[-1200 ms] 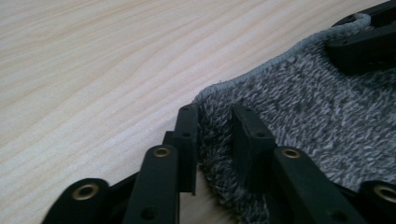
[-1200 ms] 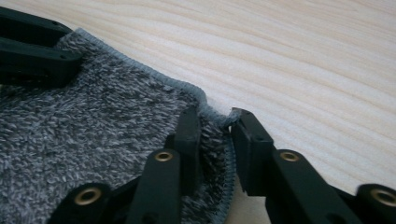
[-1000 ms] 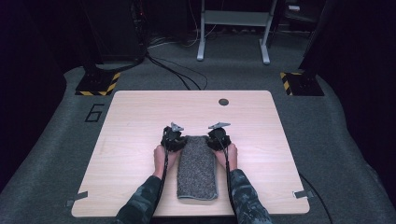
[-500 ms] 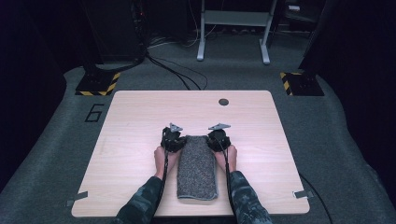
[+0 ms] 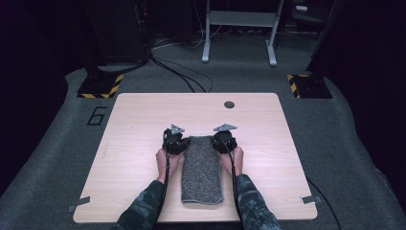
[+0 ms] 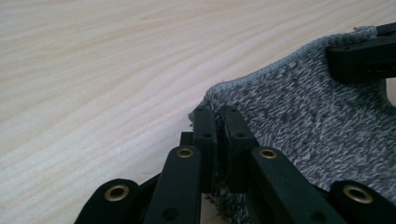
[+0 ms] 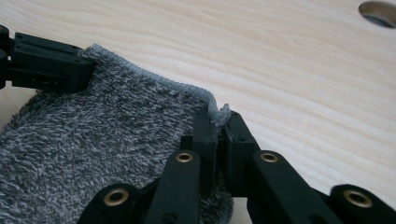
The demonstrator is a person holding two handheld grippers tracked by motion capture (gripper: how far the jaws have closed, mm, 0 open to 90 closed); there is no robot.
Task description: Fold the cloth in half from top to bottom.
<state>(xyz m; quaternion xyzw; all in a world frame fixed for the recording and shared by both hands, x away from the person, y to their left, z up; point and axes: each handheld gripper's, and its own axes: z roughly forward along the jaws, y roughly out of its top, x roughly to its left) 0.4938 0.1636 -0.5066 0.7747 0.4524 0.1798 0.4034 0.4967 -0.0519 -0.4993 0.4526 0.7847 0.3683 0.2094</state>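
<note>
The one thing I can read here is a big dark numeral 6 point(image 5: 97, 116), marked straight onto the grey carpet point(image 5: 57, 158) just off the far left corner of my table point(image 5: 143, 110). I see no lettering on the table itself.

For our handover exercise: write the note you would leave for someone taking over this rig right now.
Left tool: shut on the far left corner of the grey towel.
Right tool: shut on the far right corner of the same towel.
Towel: folded into a long narrow strip, lying flat on the wooden table, running from the near edge to the two tools.
Done: both far corners are pinched.
Left: probably lift those corners and bring them toward the near end to fold the strip in half, then release and smooth.
</note>
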